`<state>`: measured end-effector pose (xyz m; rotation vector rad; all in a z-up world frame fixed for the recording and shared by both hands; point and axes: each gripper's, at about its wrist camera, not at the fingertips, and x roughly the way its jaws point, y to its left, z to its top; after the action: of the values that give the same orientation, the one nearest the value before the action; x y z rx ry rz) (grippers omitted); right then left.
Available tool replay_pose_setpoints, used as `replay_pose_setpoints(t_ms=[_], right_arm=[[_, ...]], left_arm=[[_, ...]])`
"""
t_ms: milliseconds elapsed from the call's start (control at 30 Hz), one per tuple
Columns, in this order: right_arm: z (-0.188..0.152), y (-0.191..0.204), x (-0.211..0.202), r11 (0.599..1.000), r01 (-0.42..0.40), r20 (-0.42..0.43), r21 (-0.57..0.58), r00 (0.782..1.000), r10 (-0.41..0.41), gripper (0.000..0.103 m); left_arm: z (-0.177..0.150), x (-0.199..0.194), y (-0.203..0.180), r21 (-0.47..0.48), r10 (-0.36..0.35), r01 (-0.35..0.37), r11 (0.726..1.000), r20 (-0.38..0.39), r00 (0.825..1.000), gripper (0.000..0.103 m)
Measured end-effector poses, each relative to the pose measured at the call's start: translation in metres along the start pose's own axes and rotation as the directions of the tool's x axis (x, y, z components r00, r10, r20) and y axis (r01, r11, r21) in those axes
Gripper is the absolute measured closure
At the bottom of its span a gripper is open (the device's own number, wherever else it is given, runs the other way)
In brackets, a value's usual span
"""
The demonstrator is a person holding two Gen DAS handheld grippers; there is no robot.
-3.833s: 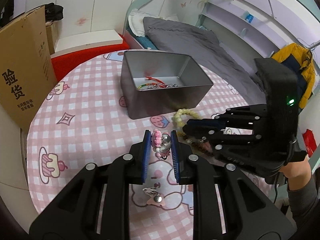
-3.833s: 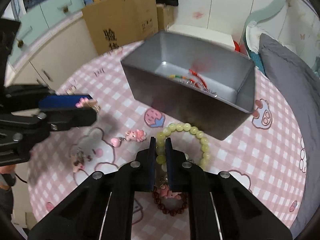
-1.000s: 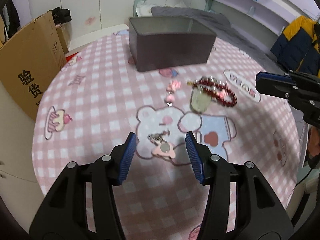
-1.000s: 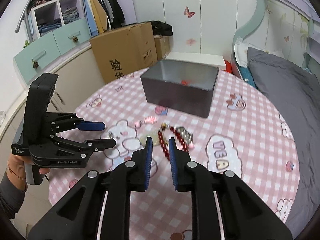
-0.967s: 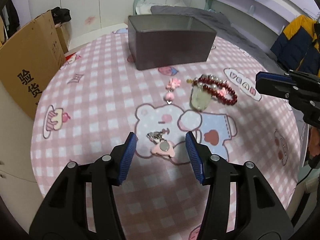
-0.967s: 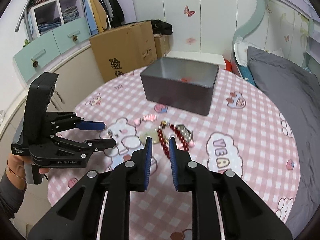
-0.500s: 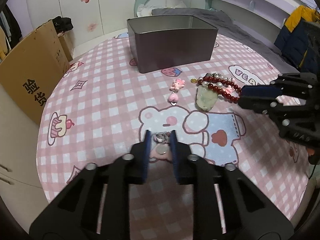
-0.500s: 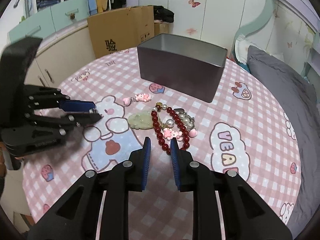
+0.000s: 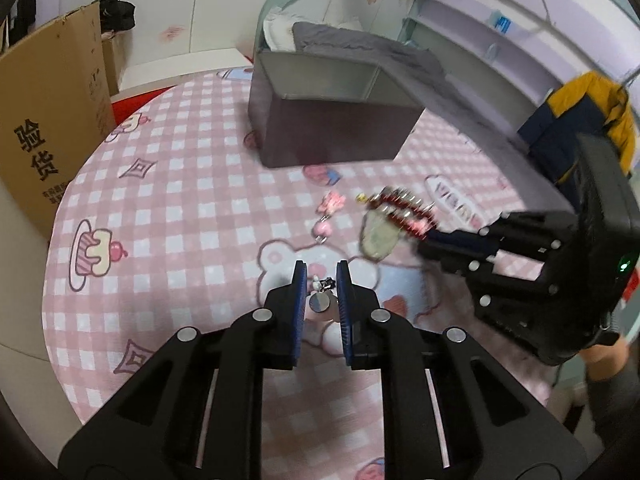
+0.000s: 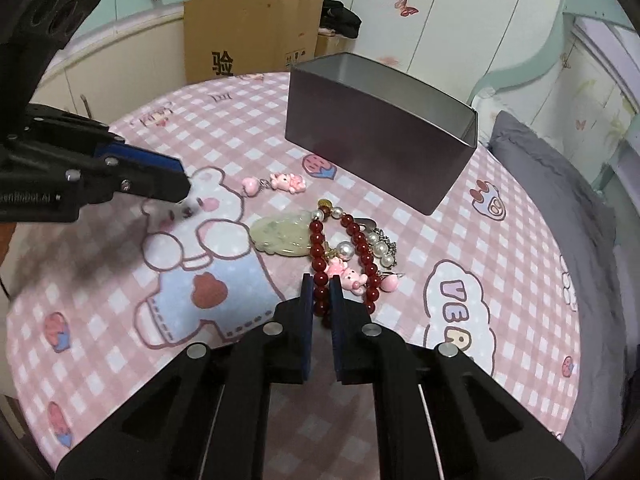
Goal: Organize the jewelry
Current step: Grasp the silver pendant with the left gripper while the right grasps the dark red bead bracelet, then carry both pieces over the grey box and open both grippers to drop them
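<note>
A grey metal box (image 9: 332, 120) (image 10: 380, 136) stands at the far side of the pink checked tablecloth. My left gripper (image 9: 321, 280) is shut on a small pink charm (image 9: 319, 303) with a silver disc, low over the cloth. My right gripper (image 10: 321, 288) is nearly shut around the near side of a dark red bead bracelet (image 10: 320, 256) that lies on the cloth. A pale green jade pendant (image 10: 280, 234), a pearl chain (image 10: 380, 246) and a pink charm pair (image 10: 276, 183) lie near it. The left gripper also shows in the right wrist view (image 10: 180, 184).
A cardboard box (image 9: 44, 132) stands off the table's left edge. A bed with grey bedding (image 9: 360, 44) is behind the metal box. The table's round edge (image 10: 32, 396) runs close below both grippers.
My left gripper has closed onto the pink charm. My right gripper has moved down and forward to the red bracelet and closed around its near side.
</note>
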<state>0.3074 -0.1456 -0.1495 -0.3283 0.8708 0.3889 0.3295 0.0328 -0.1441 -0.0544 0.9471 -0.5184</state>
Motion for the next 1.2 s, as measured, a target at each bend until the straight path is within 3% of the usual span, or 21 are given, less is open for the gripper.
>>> replay_pose_setpoints(t_ms=[400, 667, 1000, 1200], right_arm=[[0.034, -0.023, -0.075, 0.988, -0.122, 0.154, 0.096, 0.982, 0.106, 0.097], [0.061, -0.034, -0.095, 0.992, -0.098, 0.215, 0.086, 0.973, 0.077, 0.097], [0.107, -0.057, -0.067, 0.993, -0.015, 0.265, 0.114, 0.964, -0.016, 0.097], [0.112, -0.072, -0.026, 0.989, 0.003, 0.232, 0.151, 0.972, -0.038, 0.097]], left_arm=[[0.036, -0.028, -0.017, 0.001, -0.074, 0.074, 0.997, 0.066, 0.995, 0.088], [0.071, -0.031, -0.03, 0.025, -0.075, 0.073, 0.997, 0.101, 0.992, 0.088], [0.122, 0.006, -0.018, -0.039, -0.063, 0.067, 0.997, 0.099, 0.993, 0.088], [0.141, 0.042, -0.005, -0.064, -0.023, 0.027, 0.998, 0.065, 0.998, 0.088]])
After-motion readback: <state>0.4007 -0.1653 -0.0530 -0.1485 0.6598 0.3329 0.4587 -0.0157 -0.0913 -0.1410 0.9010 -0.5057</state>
